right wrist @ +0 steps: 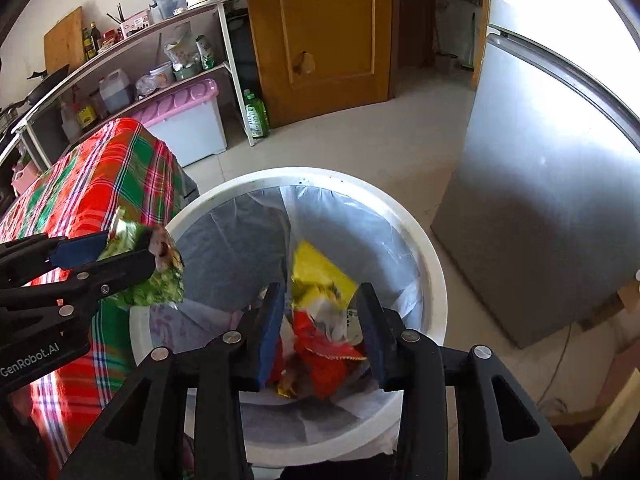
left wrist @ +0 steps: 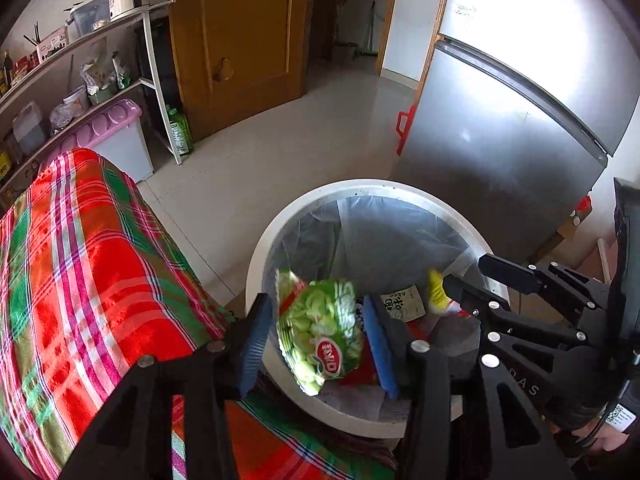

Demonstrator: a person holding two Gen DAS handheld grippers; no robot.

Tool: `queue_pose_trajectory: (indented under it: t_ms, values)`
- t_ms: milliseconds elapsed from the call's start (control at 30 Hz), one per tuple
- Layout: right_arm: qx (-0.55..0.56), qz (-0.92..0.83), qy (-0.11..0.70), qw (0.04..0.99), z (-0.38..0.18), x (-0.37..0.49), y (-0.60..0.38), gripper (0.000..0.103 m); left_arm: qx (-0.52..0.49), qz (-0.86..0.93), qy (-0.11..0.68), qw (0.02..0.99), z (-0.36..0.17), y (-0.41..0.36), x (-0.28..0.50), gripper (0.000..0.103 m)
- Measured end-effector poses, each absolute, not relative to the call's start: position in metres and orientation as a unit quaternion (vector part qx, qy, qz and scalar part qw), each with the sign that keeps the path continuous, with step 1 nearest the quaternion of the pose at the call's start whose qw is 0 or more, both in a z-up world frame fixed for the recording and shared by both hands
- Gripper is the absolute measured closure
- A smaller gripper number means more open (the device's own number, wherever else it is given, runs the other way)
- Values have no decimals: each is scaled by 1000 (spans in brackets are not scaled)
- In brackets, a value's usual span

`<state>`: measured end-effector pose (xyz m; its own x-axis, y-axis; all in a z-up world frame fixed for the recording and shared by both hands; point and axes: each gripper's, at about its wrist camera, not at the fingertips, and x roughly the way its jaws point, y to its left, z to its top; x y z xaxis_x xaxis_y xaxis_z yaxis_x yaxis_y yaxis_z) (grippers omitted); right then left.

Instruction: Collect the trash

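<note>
In the left wrist view, the left gripper (left wrist: 316, 336) hung over the white bin (left wrist: 256, 280), its jaws wide around a crumpled green snack bag (left wrist: 320, 332) apparently dropping free. In the right wrist view, the right gripper (right wrist: 320, 332) stood with its jaws wide above yellow and red wrappers (right wrist: 320, 320) lying in the bin.

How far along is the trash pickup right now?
Done: red and other wrappers already lie in the lined bin. In hand: both grippers are open over it, the left dropping a green snack bag, the right a yellow wrapper. Any trash left elsewhere isn't in view.
</note>
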<state>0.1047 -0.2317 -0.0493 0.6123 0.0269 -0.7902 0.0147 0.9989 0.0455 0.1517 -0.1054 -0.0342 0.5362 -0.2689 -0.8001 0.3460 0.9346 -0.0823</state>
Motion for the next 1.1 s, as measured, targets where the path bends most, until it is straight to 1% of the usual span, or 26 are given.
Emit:
queue_pose_trajectory:
  t_ms: [33, 67, 333, 533, 600, 700, 800, 933, 1100]
  values:
    - [26, 1, 439, 898, -49, 105, -232, 53, 44, -172, 448, 876, -34, -104, 152, 45]
    - [30, 1, 438, 899, -49, 104, -234, 52, 44, -172, 448, 876, -34, -104, 152, 45]
    - [39, -6, 426, 904, -40, 93, -238, 52, 39, -165, 437, 883, -27, -97, 146, 45]
    - [56, -10, 395, 917, -18, 73, -238, 52, 48, -154, 398, 903, -7, -90, 123, 41]
    - [56, -12, 383, 922, -11, 65, -236, 52, 58, -147, 380, 911, 1, -88, 112, 38]
    - [57, -18, 368, 928, 0, 48, -233, 52, 42, -153, 377, 912, 8, -81, 98, 35]
    - [61, -25, 353, 933, 8, 28, -230, 52, 40, -147, 370, 917, 15, -76, 82, 35]
    - [67, -27, 339, 938, 18, 3, -226, 52, 44, -137, 355, 924, 22, -72, 59, 31]
    - [43, -41, 311, 949, 30, -26, -211, 52, 46, -124, 341, 931, 22, -65, 34, 30]
